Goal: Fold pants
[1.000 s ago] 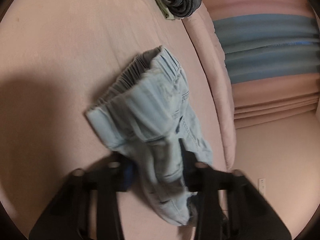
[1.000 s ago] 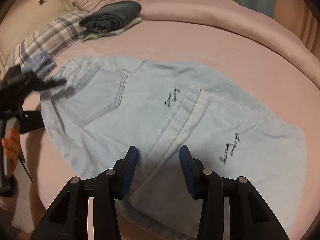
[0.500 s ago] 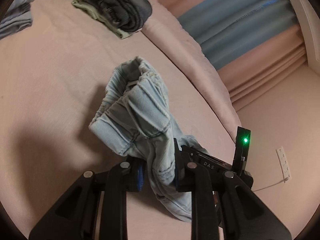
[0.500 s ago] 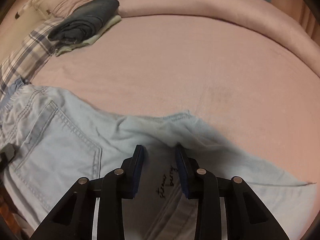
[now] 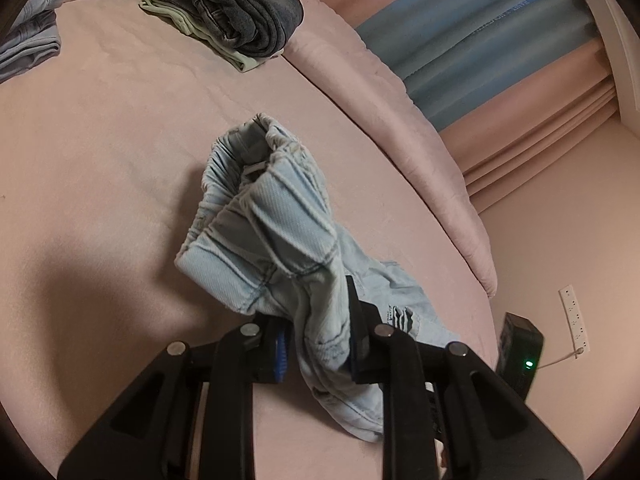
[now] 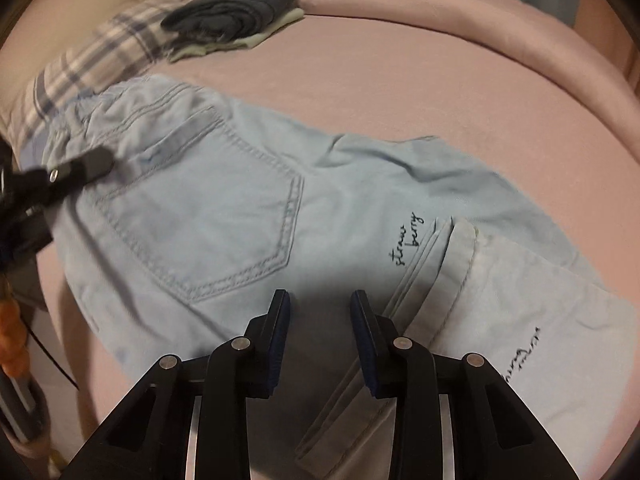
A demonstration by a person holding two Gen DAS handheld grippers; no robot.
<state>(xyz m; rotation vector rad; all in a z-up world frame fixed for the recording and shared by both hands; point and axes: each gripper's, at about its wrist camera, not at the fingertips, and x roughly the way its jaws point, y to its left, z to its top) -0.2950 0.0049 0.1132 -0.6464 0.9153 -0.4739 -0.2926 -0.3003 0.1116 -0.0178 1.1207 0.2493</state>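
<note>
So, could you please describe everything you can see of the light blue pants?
The light blue pants look like soft denim, with an elastic gathered waistband, a stitched back pocket and small script lettering. They lie on the pink bed, one cuffed leg folded over the other. The left hand-held gripper is shut on the bunched waistband; the right hand-held gripper hovers open above them.

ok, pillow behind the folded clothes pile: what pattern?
Plaid: grey-blue checks on cream. The pillow shows best in the right wrist view, though slightly blurred.

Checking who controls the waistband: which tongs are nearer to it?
Left. The left tongs are shut on the pants at the waistband; the right tongs hover open over the seat area.
</note>
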